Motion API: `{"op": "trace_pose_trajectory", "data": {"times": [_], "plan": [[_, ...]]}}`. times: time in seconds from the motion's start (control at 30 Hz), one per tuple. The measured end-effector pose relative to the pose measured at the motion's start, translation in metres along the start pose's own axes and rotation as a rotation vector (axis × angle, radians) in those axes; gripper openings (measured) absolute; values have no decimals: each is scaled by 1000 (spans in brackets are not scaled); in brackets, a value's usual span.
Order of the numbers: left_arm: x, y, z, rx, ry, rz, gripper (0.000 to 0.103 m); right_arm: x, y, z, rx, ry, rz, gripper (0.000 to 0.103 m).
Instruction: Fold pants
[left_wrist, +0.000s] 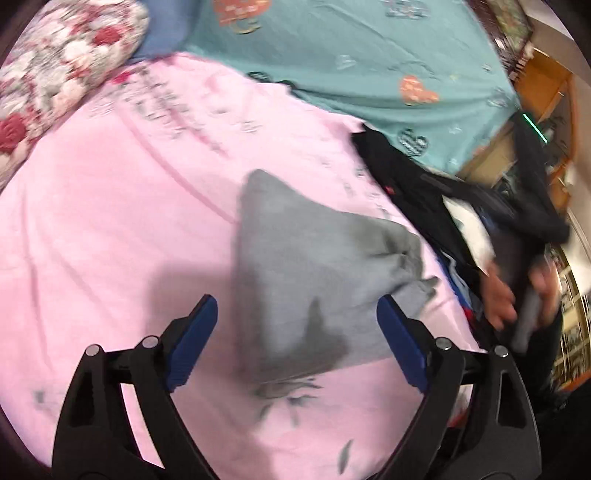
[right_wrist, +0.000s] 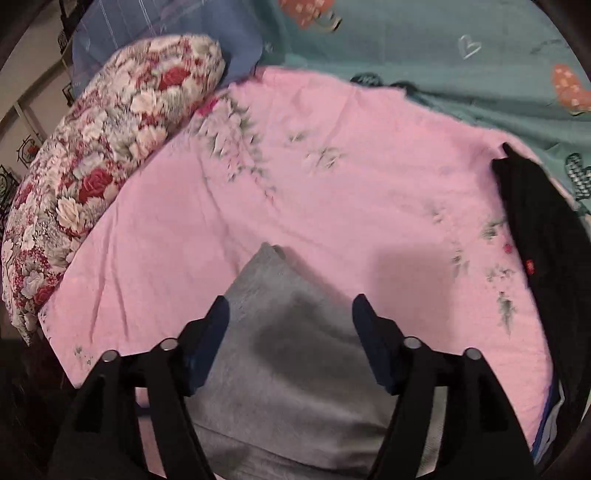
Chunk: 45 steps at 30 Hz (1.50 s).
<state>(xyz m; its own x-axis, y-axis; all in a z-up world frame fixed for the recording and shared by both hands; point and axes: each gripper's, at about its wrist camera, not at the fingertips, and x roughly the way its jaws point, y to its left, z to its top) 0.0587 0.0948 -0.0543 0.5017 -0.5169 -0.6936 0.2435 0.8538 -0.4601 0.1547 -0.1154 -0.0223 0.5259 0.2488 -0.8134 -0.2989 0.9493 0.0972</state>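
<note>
The grey pants (left_wrist: 314, 266) lie folded into a compact wedge on the pink sheet (left_wrist: 110, 221). My left gripper (left_wrist: 297, 314) hovers above their near edge, open and empty, its blue pads wide apart. In the right wrist view the grey pants (right_wrist: 295, 362) lie right under my right gripper (right_wrist: 290, 314), which is open with its pads on either side of the fabric, not closed on it. The person's hand (left_wrist: 517, 295) holding the right tool shows at the right of the left wrist view.
A floral pillow (right_wrist: 92, 166) lies at the left of the pink sheet (right_wrist: 332, 184). A black garment (right_wrist: 546, 240) lies along the sheet's right edge, also seen in the left wrist view (left_wrist: 406, 173). A teal heart-print bedcover (left_wrist: 369, 55) lies beyond. Wooden furniture (left_wrist: 546, 110) stands at far right.
</note>
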Motion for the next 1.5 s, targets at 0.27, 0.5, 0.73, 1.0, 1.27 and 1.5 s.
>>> {"op": "trace_pose_trajectory", "data": {"times": [0.27,0.5,0.73,1.0,1.27,1.5], "plan": [[68,31,21,-145,178,-91,89,-70,-91,-118,276,-138,-132,99],[144,22,28,-151,340,-181,89,-61,-125,-181,521,-81,6,99],[147,29,16,-176,305,-296,91,-24,-127,-142,535,-38,56,99],[149,20,17,-138,306,-322,98,31,-135,-157,653,118,209,99],[149,-2,16,-55,258,-214,80,38,-122,-158,610,104,278,88],[99,-22,13,2,94,-208,49,6,-74,-153,393,-42,77,54]]}}
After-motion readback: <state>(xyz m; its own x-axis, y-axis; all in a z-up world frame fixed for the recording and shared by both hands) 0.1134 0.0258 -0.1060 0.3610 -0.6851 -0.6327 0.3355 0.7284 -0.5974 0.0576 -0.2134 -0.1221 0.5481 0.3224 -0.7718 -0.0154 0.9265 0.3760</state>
